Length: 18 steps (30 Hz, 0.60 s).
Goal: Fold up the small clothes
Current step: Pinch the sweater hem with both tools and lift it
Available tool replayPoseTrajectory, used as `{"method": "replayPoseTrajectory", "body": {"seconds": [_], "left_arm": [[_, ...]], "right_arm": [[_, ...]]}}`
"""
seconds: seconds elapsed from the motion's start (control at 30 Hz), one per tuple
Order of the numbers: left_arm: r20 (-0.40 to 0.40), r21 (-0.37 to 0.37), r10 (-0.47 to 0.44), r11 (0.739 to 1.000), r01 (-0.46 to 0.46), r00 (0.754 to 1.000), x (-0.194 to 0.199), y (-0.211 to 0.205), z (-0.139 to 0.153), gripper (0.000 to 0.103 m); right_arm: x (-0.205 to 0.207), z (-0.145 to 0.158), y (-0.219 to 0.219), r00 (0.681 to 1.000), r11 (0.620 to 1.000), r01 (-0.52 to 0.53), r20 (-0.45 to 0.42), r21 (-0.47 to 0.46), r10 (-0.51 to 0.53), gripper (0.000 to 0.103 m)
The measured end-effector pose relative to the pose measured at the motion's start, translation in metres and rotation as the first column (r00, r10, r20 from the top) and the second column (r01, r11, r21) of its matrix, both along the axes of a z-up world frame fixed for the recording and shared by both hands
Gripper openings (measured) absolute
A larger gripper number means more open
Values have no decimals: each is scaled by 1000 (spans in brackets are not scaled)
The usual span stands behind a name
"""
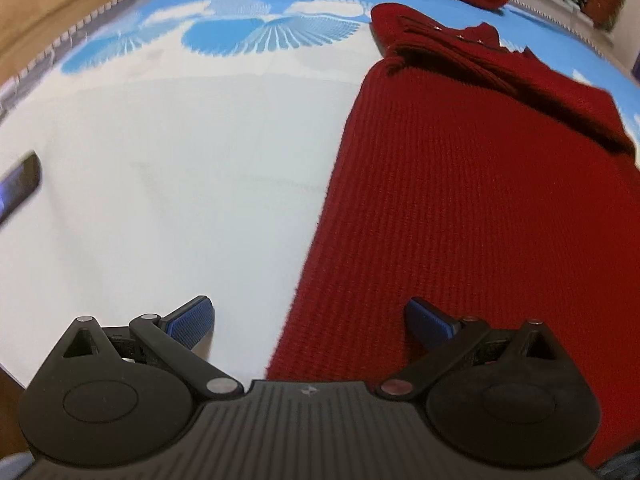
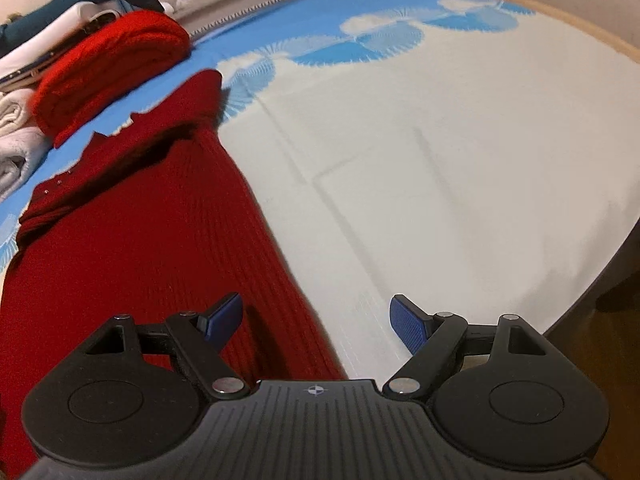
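Two grippers, both spread wide and holding nothing right now. The left gripper (image 1: 310, 320) straddles the left long edge of the dark red knit sweater (image 1: 480, 208): one blue pad sits over the bare cloth, the other over the knit. The right gripper (image 2: 316, 322) mirrors that on the sweater's right edge.

The sweater lies flat on the table cloth (image 1: 160, 200), a white cover with a blue fan-pattern band along the far edge. It runs lengthwise from the near edge toward that blue band. It already looks narrowed into a long strip, with the sleeves folded in and bunched across the collar end (image 1: 448, 44), where a few small buttons show. So I'd guess the side folds are done and the lengthwise fold is what's up now.

Next move, as I read it: drop each set of fingers onto the near hem corners, one per side, pinch through all layers, then lift and carry the hem up toward the collar end. Ribbed knit is thick and stretchy, so both sides need to rise evenly or the strip will skew.

Near the far edge sits a brighter red folded sweater (image 2: 112, 64), with pale folded laundry (image 2: 16, 140) beside it. A dark phone-like object (image 1: 18, 184) lies near the left edge.
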<state>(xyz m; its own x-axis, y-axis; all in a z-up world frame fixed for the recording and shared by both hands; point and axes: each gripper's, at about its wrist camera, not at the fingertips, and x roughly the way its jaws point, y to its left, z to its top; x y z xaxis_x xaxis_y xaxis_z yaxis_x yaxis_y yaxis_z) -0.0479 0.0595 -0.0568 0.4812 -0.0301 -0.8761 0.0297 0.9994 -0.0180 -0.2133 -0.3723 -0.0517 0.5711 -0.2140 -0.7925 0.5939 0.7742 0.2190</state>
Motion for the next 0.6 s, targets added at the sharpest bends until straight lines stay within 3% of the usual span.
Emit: {"method": "replayPoseTrajectory", "body": {"seconds": [0.1,0.23,0.33,0.37,0.4,0.47,0.6], "left_arm": [[-9,-26,-3,1000,3,1000,-2,0,-1,103],[-10,-62,-106,992,105,994,-10,-9,0,99],[31,-56,-171,983,173,985,-22,-15,6,60],[34,-84,-178,980,181,983,-24,-12,8,31],[31,-119,-175,977,177,984,-24,-8,9,21],[30,-156,-153,975,156,988,-26,0,11,21],[98,-189,-180,962,196,979,-49,6,32,19]], "right_arm": [[5,-2,7,999,999,-45,-22,-28,45,85],[7,-4,21,988,988,-152,-41,-40,150,83],[2,-3,32,974,974,-226,-27,-26,226,64],[0,-2,34,971,971,-237,-27,-36,236,44],[-3,-2,34,971,970,-239,-20,-32,239,24],[-8,1,26,973,973,-230,24,30,229,19],[-28,21,29,966,971,-237,108,16,234,17]]}}
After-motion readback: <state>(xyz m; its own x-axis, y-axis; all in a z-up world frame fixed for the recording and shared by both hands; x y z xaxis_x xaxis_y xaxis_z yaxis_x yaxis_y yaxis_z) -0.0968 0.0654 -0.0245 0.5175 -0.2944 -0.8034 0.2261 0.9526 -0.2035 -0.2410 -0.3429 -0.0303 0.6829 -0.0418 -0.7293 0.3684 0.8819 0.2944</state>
